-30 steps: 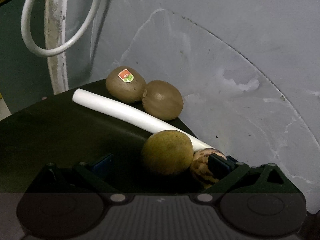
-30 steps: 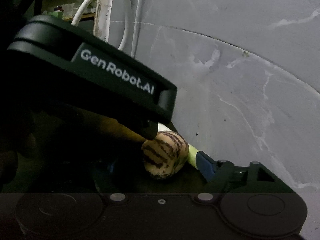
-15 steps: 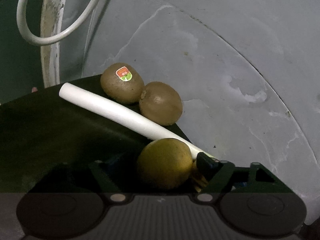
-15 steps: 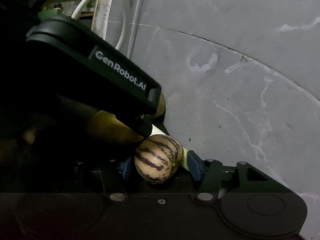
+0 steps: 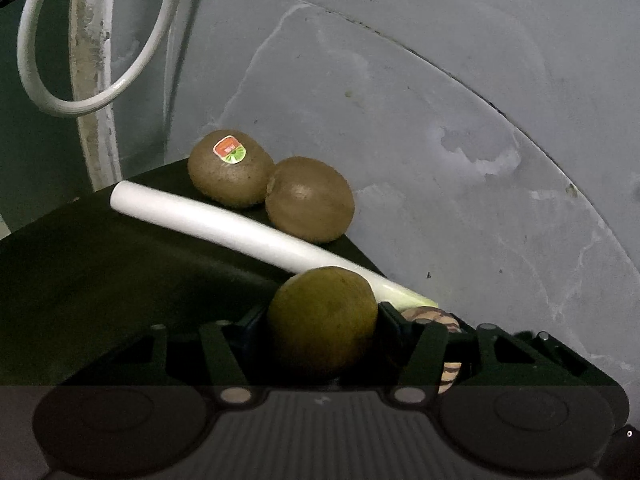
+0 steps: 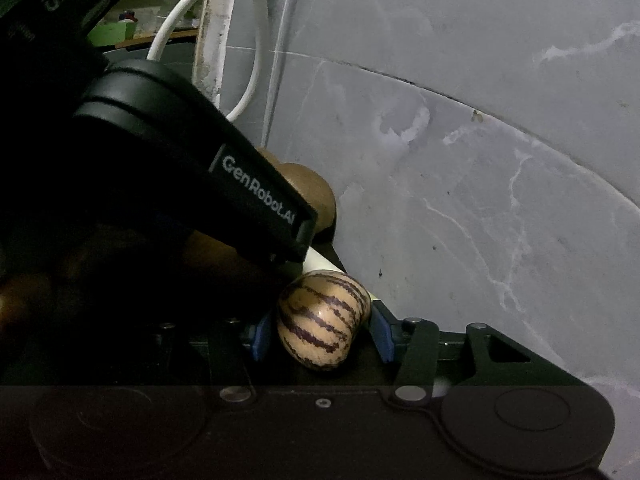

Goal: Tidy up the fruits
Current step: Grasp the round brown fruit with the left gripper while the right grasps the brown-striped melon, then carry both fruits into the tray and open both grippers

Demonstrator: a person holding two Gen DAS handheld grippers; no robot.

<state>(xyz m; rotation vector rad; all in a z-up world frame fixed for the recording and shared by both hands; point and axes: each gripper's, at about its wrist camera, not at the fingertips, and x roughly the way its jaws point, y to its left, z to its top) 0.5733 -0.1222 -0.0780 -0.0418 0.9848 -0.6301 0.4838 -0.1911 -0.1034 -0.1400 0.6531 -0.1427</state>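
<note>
A round yellow-green fruit sits between the fingers of my left gripper. Its jaws are closing, and both pads touch the fruit's sides. My right gripper has a cream fruit with dark purple stripes between its blue pads. Its jaws are closing too and press on the fruit. The striped fruit peeks out behind the left gripper's right finger. Two brown kiwis lie farther back, one with a sticker. The left gripper's black body fills the left of the right wrist view.
A long white stalk with a pale green end lies across the black tabletop between the kiwis and the held fruits. A grey scuffed wall stands close behind. A white cable loop and a white pipe hang at the left.
Both grippers' jaws have narrowed from wide apart until they reach their fruits. The striped fruit has turned a little between the blue pads. The kiwis and the stalk have stayed put.
</note>
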